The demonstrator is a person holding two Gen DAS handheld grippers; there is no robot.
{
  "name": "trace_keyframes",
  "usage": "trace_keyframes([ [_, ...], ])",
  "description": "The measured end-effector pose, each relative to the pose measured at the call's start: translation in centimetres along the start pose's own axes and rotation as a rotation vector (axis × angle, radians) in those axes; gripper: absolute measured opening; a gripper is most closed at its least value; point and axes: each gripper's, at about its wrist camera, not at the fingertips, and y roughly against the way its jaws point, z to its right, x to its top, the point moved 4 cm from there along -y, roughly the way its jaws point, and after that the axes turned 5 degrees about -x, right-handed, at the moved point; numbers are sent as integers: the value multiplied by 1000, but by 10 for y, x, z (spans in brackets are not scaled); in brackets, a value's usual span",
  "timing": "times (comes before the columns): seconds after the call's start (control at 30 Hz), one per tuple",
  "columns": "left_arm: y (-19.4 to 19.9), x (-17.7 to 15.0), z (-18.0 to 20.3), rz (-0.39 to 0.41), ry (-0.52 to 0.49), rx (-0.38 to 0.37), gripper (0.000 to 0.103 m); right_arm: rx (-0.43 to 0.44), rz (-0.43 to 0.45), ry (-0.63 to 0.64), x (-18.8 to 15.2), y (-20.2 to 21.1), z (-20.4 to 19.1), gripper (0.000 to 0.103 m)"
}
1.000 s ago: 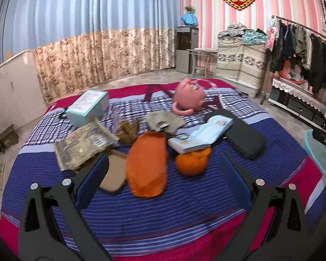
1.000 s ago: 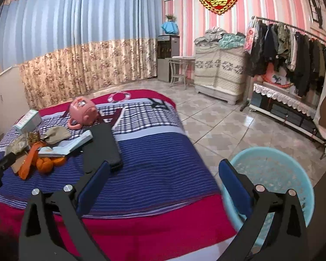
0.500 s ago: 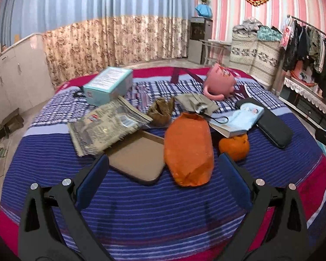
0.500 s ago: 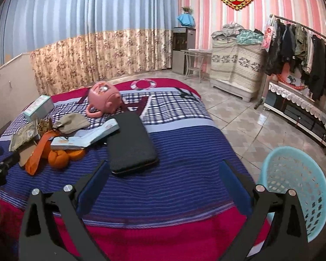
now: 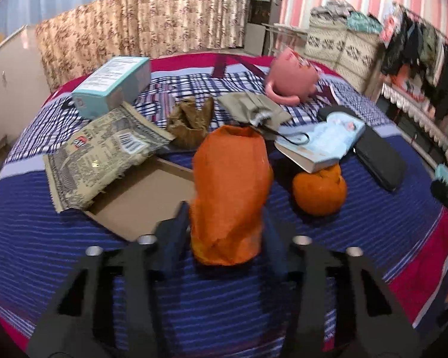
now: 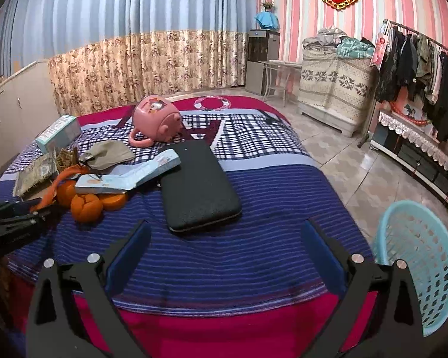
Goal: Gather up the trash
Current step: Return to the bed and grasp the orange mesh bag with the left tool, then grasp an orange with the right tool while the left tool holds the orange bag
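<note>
Trash is what we are gathering here, and it lies scattered on the bed (image 6: 254, 208), whose striped blanket carries everything. Off the bed's right side stands the light blue basket (image 6: 418, 262), which we judge to be where the rubbish should end up.

Next in size come the black case (image 6: 198, 188), the printed packet (image 5: 101, 155) lying partly over a flat cardboard tray (image 5: 140, 197), and the teal box (image 5: 113, 85) further back; the case and the pink pot (image 5: 289, 80) look to us like keepers, not rubbish.

The orange bag (image 5: 230, 191) is the piece in hand. Our left tool (image 5: 224, 232) has just been closing around the bag's near end, and the pads now sit against both its sides, so we read it as gripped. To do this well we would squeeze until the limp material bunches firmly, then lift straight up so it clears the tray edge and the orange peel (image 5: 319, 191) just beside it.

Our right tool (image 6: 224, 256) hovers spread wide and empty over the bed's near edge.
</note>
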Motion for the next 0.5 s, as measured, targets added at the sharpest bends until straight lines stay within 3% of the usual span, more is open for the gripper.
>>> trace_keyframes([
  [0.1, 7, -1, -11, 2, 30, -29, 17, 25, 5, 7, 0, 3, -10, 98],
  [0.37, 48, 1, -32, 80, -28, -19, 16, 101, -7, 30, 2, -1, -49, 98],
  [0.5, 65, 3, -50, 113, -69, 29, 15, 146, -26, 83, 0, -9, -83, 98],
])
